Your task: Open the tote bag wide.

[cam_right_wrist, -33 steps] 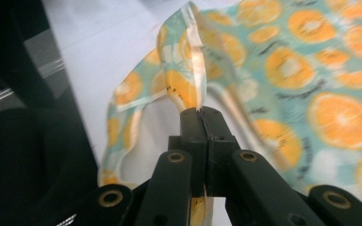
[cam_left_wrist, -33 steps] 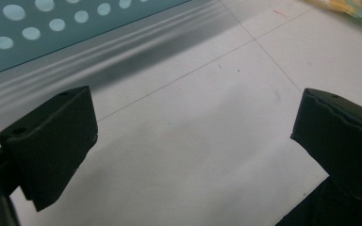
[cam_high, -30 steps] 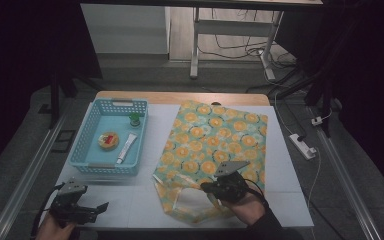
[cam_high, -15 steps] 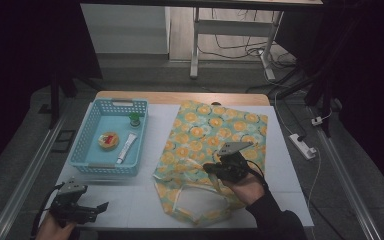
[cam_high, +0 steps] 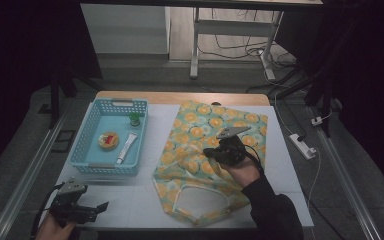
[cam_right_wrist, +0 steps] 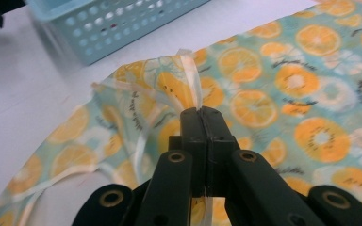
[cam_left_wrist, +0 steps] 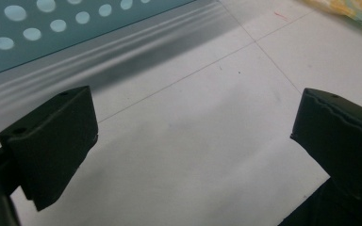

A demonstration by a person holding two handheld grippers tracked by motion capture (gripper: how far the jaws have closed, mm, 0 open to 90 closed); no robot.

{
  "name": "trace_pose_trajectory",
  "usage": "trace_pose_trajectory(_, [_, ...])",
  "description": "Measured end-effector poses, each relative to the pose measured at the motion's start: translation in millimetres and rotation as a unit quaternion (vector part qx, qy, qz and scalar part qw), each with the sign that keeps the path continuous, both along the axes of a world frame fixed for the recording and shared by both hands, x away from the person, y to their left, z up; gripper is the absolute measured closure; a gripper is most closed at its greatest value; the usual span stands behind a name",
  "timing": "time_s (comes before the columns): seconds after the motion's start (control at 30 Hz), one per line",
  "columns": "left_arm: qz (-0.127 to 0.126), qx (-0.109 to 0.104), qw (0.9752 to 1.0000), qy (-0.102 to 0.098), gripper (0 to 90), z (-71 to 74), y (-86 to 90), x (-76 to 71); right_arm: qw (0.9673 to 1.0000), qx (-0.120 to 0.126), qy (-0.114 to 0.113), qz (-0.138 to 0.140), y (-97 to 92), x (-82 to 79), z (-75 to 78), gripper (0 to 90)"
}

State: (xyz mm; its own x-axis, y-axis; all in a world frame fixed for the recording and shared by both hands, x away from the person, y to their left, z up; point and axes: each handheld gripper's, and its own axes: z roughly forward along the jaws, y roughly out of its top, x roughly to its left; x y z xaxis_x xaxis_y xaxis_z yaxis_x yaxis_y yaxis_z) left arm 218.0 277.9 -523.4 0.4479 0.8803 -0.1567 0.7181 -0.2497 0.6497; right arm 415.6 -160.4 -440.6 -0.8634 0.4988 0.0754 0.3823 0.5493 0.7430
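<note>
Orange-print cloth bag (cam_right_wrist: 283, 89) pinched in right gripper (cam_right_wrist: 200, 112), edge lifted.

Teal bag (cam_high: 215, 145) with orange-slice print; light-blue perforated basket (cam_high: 87, 145).

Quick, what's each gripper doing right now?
Left gripper: open, holding nothing, over the white table.
Right gripper: closed on the orange-print bag, pinching its edge.

Both tools were matte black: the right tool (cam_high: 215, 152) wore a grey three-cornered plate, its holder a dark sleeve (cam_high: 275, 212); the left tool (cam_high: 100, 206) trailed a black cable.
</note>
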Motion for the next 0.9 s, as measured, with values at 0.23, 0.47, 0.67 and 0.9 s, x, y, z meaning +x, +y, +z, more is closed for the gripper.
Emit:
trace_pose_trajectory(0.23, [0.000, -0.001, 1.0000, 0.000, 1.3, 0.0, 0.2, 0.0, 0.9998, -0.004, -0.005, -0.019, 1.2, 26.9, 2.2, 89.8])
trace_pose_trajectory(0.47, [0.000, -0.001, 1.0000, 0.000, 1.3, 0.0, 0.2, 0.1, 0.9990, -0.013, -0.005, -0.042, 0.9, 55.6, -5.4, 89.7])
trace_pose_trajectory(0.67, [0.000, -0.001, 1.0000, 0.000, 1.3, -0.1, 0.2, 0.1, 0.9977, -0.025, -0.003, -0.063, 0.5, 78.9, -24.8, 89.7])
trace_pose_trajectory(0.9, [0.000, -0.001, 1.0000, 0.000, 1.4, -0.1, 0.3, 0.1, 0.9959, -0.050, 0.008, -0.075, 0.7, 92.5, -56.7, 89.3])
